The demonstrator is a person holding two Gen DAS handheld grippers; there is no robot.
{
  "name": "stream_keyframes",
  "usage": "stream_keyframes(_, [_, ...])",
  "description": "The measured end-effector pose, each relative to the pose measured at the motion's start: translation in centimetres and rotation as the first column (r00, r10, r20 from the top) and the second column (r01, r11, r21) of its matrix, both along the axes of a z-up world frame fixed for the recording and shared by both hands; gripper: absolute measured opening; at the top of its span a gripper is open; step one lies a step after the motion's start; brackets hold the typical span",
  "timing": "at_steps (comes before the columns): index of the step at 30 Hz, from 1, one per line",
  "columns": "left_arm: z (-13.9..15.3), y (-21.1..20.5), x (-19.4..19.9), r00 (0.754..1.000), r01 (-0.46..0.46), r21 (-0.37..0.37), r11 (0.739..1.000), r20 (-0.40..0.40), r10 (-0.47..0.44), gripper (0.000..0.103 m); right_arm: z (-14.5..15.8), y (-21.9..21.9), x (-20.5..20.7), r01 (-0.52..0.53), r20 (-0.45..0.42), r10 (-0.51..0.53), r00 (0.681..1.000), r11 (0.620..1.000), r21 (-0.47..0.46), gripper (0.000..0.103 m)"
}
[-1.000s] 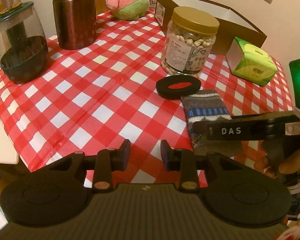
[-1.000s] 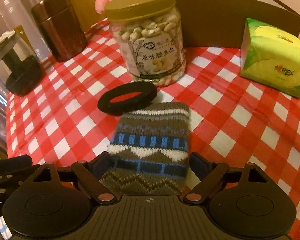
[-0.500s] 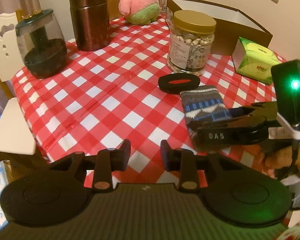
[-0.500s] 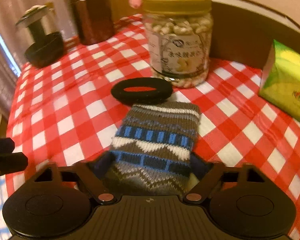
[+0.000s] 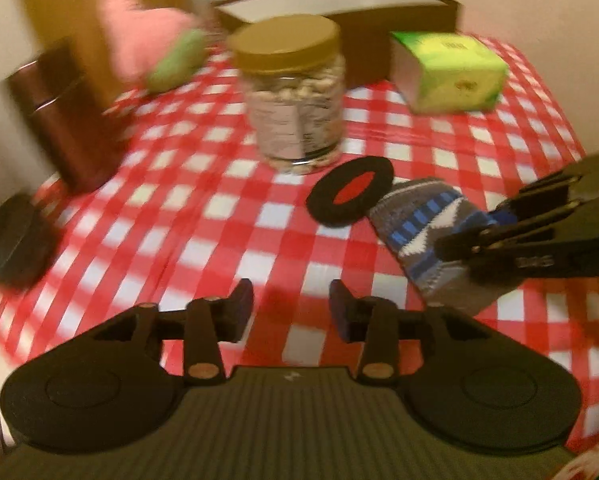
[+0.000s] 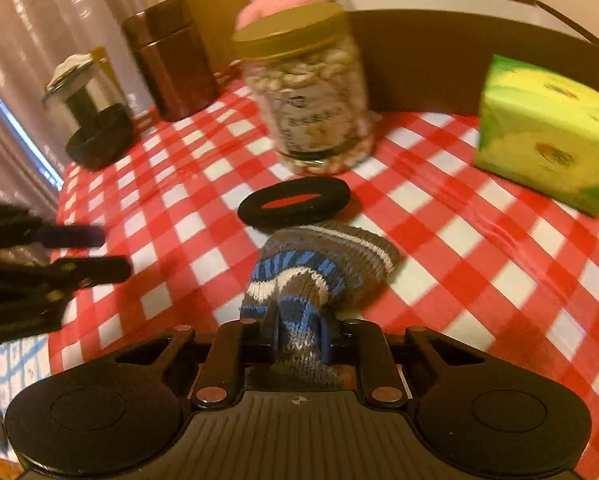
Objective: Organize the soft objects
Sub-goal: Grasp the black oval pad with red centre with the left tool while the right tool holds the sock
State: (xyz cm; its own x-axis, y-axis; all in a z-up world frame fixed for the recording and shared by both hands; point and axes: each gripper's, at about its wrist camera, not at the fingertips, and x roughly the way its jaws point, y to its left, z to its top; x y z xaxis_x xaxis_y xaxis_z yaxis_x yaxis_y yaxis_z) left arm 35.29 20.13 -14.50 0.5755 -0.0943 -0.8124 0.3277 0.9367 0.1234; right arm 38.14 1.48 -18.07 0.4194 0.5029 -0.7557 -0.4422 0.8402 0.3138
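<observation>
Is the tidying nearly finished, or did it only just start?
Only just started. Nothing looks put away yet: the brown box shows nothing soft inside. In hand: the right gripper has just been closing and pinches the knitted sock. The left gripper is open and empty. Left to do: the pink plush toy and black ring sit on the table.

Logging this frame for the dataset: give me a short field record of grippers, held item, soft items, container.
right gripper: jaws just closed, pinching the knit sock at its near end
left gripper: jaws just opened wider, nothing between them
sock: bunched, far end beside black ring
plush toy: far side of checked tablecloth
brown box: open, behind nut jar
tissue pack: right of jar
</observation>
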Motion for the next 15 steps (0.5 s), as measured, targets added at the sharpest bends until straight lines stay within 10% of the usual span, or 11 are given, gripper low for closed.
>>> stream_keyframes(6, [-2.2,-0.4,4.8,0.963,0.269,-0.040,0.962,-0.024,-0.270,0.045,-0.2,-0.9,0.1,0.061,-0.058,-0.063,0.996,0.998,-0.029,0.019])
stream_keyframes(8, [-2.8,-0.4,6.2,0.942,0.331,-0.075,0.940,-0.031,-0.334,0.045,0.0,-0.8,0.1,0.106,-0.068,-0.109,0.992,0.993,-0.049,0.029])
stream_keyframes(10, [-3.1,-0.4,7.5,0.926,0.371,-0.104,0.923,-0.038,-0.376,0.046,0.0,-0.9,0.2,0.156,-0.081,-0.162,0.983,0.984,-0.083,0.062])
stream_keyframes(15, [-3.7,-0.7,9.5,0.900,0.421,-0.172,0.891,-0.048,-0.434,0.059,0.5,-1.1,-0.7,0.289,-0.069,-0.298,0.952,0.951,-0.113,0.074])
